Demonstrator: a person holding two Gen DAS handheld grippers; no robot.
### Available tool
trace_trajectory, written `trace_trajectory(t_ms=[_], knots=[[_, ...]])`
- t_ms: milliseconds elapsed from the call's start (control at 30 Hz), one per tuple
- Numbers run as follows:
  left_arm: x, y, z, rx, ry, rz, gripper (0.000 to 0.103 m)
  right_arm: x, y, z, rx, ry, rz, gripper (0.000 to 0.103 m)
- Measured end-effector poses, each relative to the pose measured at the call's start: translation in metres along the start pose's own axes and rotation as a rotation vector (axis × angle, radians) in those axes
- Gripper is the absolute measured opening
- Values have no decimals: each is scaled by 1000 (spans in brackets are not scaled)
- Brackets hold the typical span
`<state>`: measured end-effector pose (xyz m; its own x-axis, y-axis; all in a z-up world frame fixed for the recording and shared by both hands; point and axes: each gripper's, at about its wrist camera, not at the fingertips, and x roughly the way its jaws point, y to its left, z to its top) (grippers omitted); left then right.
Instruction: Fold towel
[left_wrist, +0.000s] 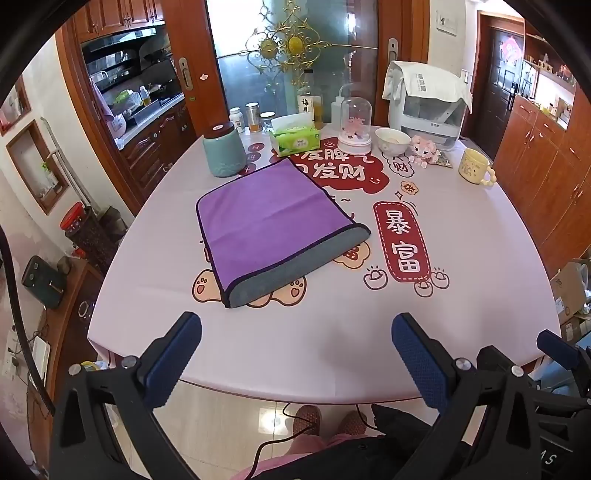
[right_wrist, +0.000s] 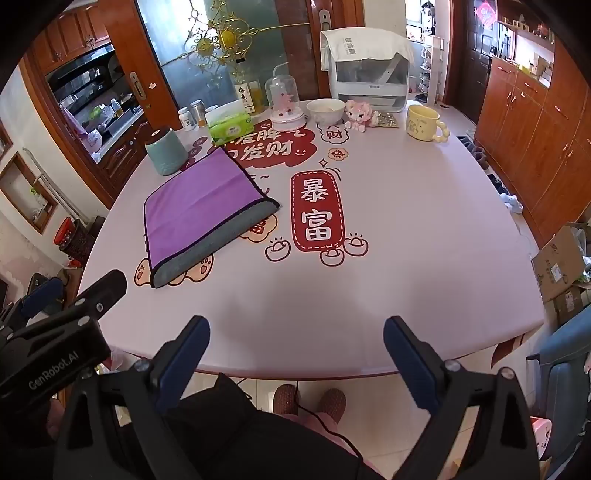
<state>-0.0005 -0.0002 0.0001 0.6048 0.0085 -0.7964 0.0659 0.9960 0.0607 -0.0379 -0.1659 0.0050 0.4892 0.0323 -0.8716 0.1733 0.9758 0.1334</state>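
Towel: the purple towel (left_wrist: 275, 218) lies flat on the pink table (left_wrist: 332, 332), already doubled over, with its grey underside showing as a band along the near edge, where the 2 layers do not quite line up.
Towel position: toward the left half of the table and well back from the near edge, close to the teal jar (left_wrist: 223, 149) and the tissue box (left_wrist: 293, 138); from the right wrist view I cannot tell whether its far corner touches the jar.
Left gripper (left_wrist: 295, 354): fingers spread wide, nothing between them, held over the near table edge and well short of the towel.
Right gripper (right_wrist: 295, 354): also spread and empty, at the same near edge, pointing more at the bare middle of the table than at the towel (right_wrist: 207, 206).
Why held so: both claws sit back and open, which suits either a finished fold or lining up for another one.
Progress: at least 1 fold looks done; a further fold seems possible.
Clutter: the mug (right_wrist: 424, 123) and bowl (right_wrist: 327, 110) stand along the far side, leaving working room in front.
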Motion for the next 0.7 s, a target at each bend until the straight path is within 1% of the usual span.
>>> trace_trajectory(t_ms=[700], knots=[[0,0,0,1,11,2,102,2,1,5,1,5,1,96]])
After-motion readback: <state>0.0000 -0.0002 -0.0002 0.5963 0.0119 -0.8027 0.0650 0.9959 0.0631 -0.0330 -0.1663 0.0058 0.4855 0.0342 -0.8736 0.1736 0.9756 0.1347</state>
